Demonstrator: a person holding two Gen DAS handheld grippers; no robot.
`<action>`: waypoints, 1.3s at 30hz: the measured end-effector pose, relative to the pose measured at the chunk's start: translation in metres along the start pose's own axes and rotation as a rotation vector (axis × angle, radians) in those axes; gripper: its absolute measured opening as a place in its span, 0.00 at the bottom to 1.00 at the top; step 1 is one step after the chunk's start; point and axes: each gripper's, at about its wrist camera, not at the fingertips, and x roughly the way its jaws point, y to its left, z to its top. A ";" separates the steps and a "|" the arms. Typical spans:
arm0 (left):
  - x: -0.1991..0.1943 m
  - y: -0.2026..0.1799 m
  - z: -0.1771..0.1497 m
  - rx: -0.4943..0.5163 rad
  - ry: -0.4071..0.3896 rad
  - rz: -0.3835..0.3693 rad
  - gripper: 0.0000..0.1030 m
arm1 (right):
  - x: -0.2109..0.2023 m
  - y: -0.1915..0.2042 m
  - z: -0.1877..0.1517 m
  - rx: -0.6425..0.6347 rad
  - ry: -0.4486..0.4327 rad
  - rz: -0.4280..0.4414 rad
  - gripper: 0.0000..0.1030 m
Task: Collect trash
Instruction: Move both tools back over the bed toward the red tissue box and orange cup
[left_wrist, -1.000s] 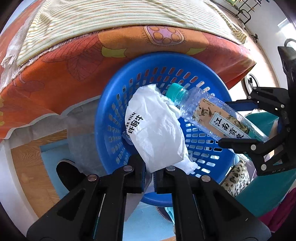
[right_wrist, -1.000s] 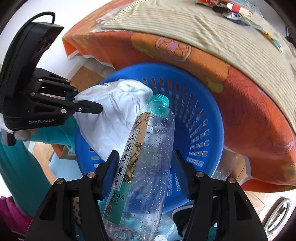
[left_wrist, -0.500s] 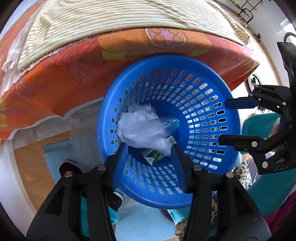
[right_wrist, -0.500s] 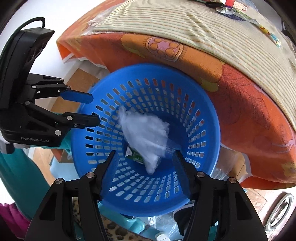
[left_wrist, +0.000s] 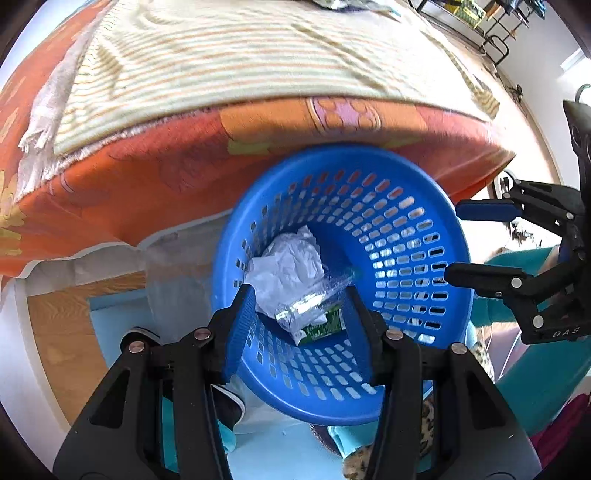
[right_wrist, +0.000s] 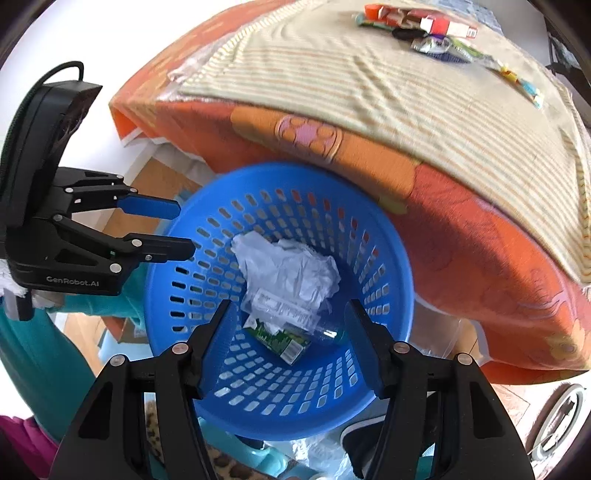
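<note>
Both pieces of trash have just gone in. The crumpled white bag (left_wrist: 286, 264) and the clear plastic bottle (left_wrist: 314, 312) now lie together at the bottom of the blue basket (left_wrist: 402, 236), the bottle on its side partly under the bag, its green label toward six o'clock in the left wrist view. A second ago the left gripper had the bag pinched between its fingers and the right gripper was clamped round the bottle, both held over the rim; half a second ago the two were already falling, blurred, into the basket.

The left gripper (left_wrist: 301, 328) now has its jaws spread wide with nothing between them, hovering above the basket's near rim. The right gripper (right_wrist: 291, 339) is likewise wide apart and empty, and shows at three o'clock in the left view, just outside the rim. In the right wrist view the bag (right_wrist: 291, 271) and bottle (right_wrist: 295, 321) lie the same way, with the left gripper at nine o'clock.

So this drop looks finished. The basket sits against the edge of the bed (right_wrist: 480, 236), whose orange cover hangs down beside it. Up on the striped cloth (right_wrist: 369, 85), toward twelve and one o'clock in the right view, wrappers and a small carton (right_wrist: 439, 31) are scattered, well apart from the basket. I'd guess those are next.
</note>
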 end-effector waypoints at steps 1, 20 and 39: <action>-0.002 0.000 0.002 -0.003 -0.007 -0.002 0.48 | -0.002 -0.002 0.002 0.004 -0.008 0.000 0.58; -0.065 0.007 0.089 -0.032 -0.218 -0.029 0.48 | -0.082 -0.052 0.060 0.179 -0.278 0.009 0.58; -0.072 0.045 0.221 -0.140 -0.353 -0.033 0.48 | -0.113 -0.146 0.130 0.464 -0.399 0.101 0.60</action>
